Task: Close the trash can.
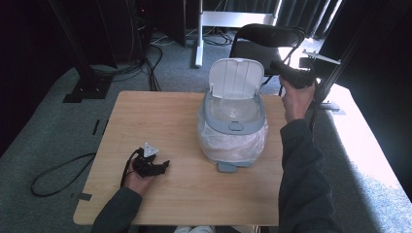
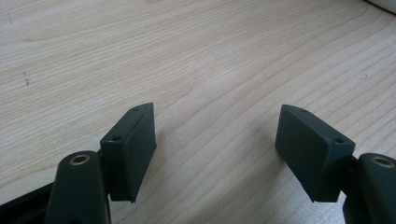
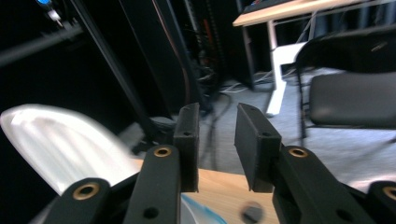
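Right now the right gripper point(image 1: 277, 66) hangs just beside the raised lid point(image 1: 236, 77) of the bin point(image 1: 233, 127), jaws narrowly parted on nothing; that lid lies to its left. Well apart, the left gripper point(image 2: 217, 144) rests spread wide on the table point(image 1: 160, 121).

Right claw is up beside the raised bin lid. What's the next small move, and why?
Probably ease the right claw toward the top edge of the white lid and bring it down behind it. The lid stands upright over the lined bin, the jaws are part open with nothing between them, and the lid lies just to their side in the right gripper view. The left claw rests open over the table.
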